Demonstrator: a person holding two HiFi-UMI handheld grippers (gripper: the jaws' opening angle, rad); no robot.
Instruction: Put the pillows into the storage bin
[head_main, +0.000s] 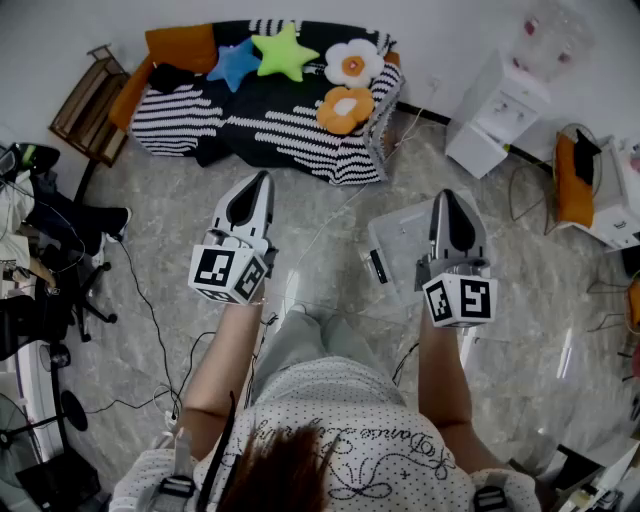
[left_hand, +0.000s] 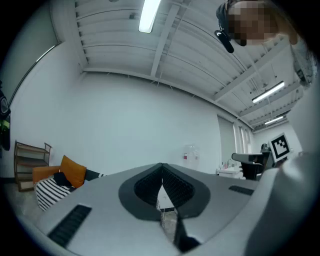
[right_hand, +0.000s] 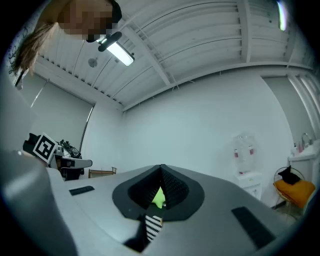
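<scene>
Both grippers are held out level over the floor (head_main: 330, 215), and neither has hold of anything. The left gripper (head_main: 262, 180) has its jaws fully together, the ribbed pads meeting along one line with nothing between them. The right gripper (head_main: 447, 198) is closed the same way and is also empty.

The pillows are well apart from both sets of jaws, on the striped sofa (head_main: 250, 130) against the far wall. A green star pillow (head_main: 283, 52) lies at the far middle of the sofa, with a blue star pillow (head_main: 235, 63) touching it on the left. A white flower pillow (head_main: 353, 62) is to its right. An orange flower pillow (head_main: 345, 109) sits nearer, at the sofa's right end, and an orange square pillow (head_main: 181, 46) is at the far left.

In the right gripper view, a sliver of the green star and the striped cover shows through the small gap behind the closed tips, so that gripper points towards it.

The clear storage bin (head_main: 398, 243) stands on the floor between the grippers. It is close by the right one, which partly covers it, and it is nearer than the sofa.
</scene>
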